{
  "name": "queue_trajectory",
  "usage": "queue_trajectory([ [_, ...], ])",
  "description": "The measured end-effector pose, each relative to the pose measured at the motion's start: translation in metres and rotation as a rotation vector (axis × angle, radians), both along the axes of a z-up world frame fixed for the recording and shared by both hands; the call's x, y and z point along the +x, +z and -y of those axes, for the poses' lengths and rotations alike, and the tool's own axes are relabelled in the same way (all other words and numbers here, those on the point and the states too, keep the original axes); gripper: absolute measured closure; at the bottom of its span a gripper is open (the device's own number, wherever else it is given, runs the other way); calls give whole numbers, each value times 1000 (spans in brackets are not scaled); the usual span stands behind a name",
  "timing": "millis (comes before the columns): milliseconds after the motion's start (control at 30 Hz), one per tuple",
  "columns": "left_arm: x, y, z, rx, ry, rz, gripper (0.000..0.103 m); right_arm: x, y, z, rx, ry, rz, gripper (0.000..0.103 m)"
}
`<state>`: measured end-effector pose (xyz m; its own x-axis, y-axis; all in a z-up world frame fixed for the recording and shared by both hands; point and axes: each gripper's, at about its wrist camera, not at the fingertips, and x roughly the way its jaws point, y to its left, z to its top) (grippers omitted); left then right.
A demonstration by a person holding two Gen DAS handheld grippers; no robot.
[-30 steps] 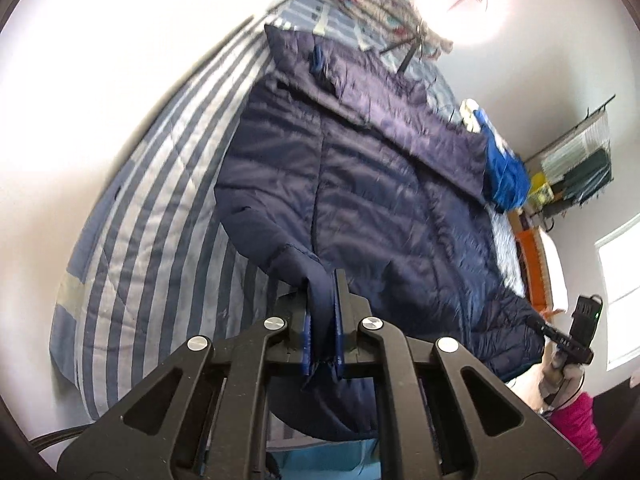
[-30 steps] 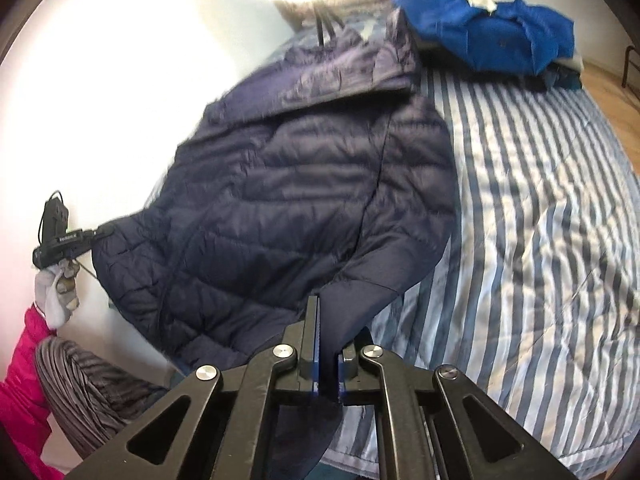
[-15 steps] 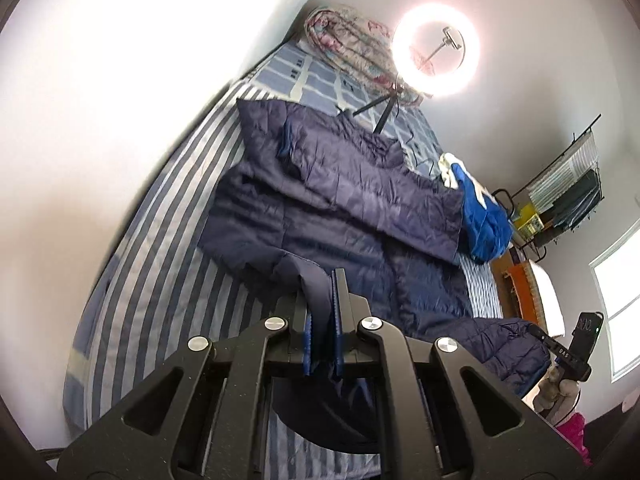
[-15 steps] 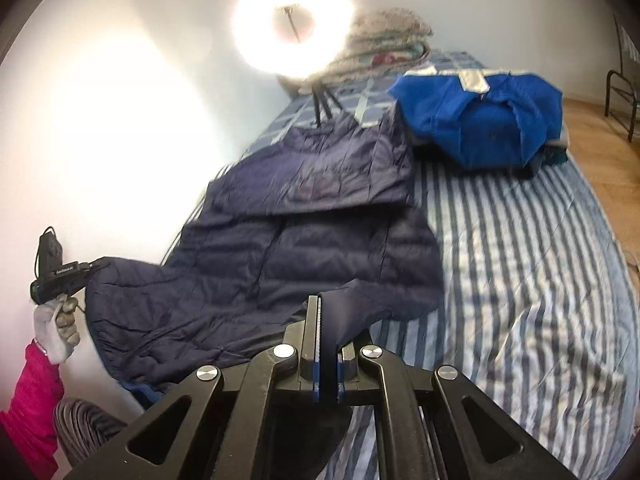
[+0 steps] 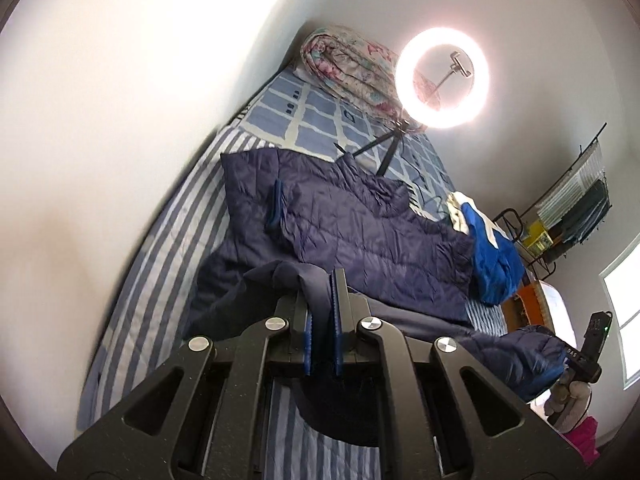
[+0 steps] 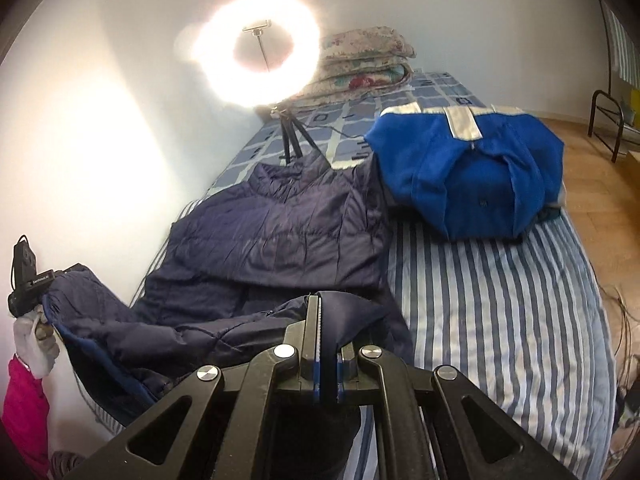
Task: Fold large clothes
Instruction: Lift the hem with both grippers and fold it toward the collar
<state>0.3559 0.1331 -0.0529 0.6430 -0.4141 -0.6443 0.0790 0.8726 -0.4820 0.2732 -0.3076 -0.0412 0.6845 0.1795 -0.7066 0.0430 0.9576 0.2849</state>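
Observation:
A navy quilted jacket [image 5: 360,232] lies lengthwise on the striped bed [image 5: 168,248], collar at the far end. My left gripper [image 5: 321,292] is shut on one corner of its lower hem, and the fabric drapes over the fingers. My right gripper [image 6: 326,320] is shut on the other hem corner of the jacket [image 6: 288,232]. Both hold the hem lifted above the bed, so the lower half hangs in a sagging fold between them. Each gripper shows at the edge of the other's view: the right gripper [image 5: 576,360] and the left gripper [image 6: 40,280], each held by a gloved hand.
A folded blue garment [image 6: 468,176] sits on the bed [image 6: 500,300] right of the jacket. A lit ring light [image 6: 256,60] on a tripod stands beyond the collar, with a folded floral quilt [image 6: 364,64] behind it. Wooden floor [image 6: 592,184] and a metal rack [image 5: 572,208] lie to the right.
Both grippers have risen and moved toward the collar end, carrying the hem with them. The jacket's lower half has lifted off the bed and begun to double over the upper half.

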Motion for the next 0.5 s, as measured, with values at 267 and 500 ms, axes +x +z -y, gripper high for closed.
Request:
queue_trajectory([
  [267, 57, -25, 2, 32, 36, -25, 98, 55, -17, 15, -13, -54, -25, 101],
  [500, 98, -57, 21, 86, 24, -66, 98, 100, -51, 22, -19, -89, -71, 101],
])
